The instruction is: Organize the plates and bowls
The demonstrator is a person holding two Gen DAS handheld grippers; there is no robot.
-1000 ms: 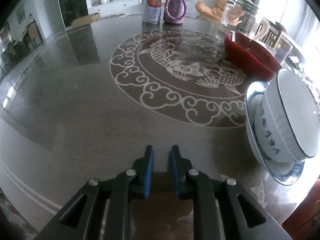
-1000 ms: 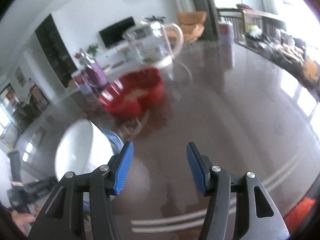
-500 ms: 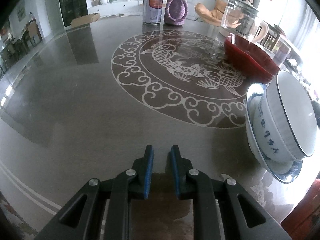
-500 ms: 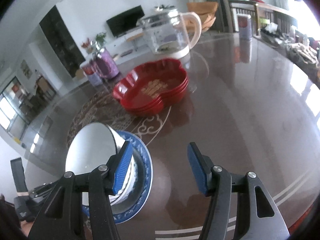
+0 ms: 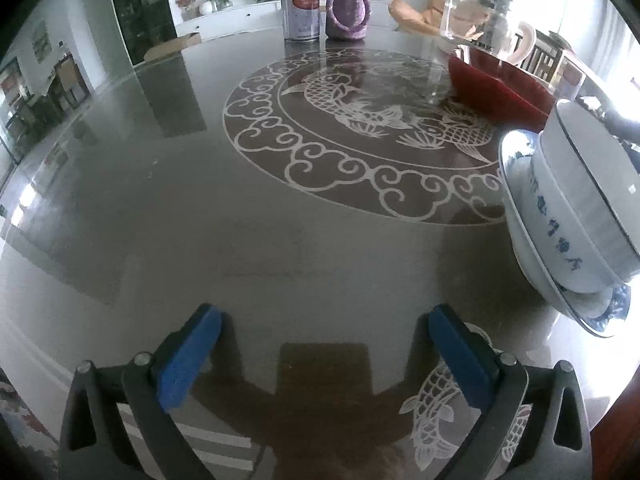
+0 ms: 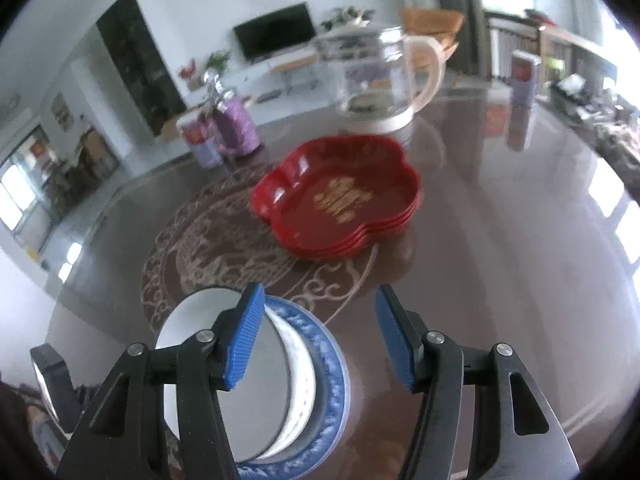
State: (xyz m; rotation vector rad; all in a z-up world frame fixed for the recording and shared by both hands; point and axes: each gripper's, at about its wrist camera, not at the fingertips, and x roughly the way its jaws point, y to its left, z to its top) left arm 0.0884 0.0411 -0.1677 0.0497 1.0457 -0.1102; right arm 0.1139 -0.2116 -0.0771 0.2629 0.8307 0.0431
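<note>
White bowl (image 6: 224, 364) on the blue-rimmed plate (image 6: 332, 364) sat seemingly just under the right gripper's (image 6: 320, 340) spread fingers; the left gripper (image 5: 324, 352), also parted, stood well left of it.

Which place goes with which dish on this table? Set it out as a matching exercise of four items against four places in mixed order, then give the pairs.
Column 1
1. white bowl
2. blue-rimmed plate
3. red dishes
4. glass teapot

Column 2
A. stacked at the edge of the fish pattern
B. behind the red stack
C. directly on the table, under a bowl
D. sitting on a plate

Pairs: 1-D, 2-C, 3-A, 4-B
</note>
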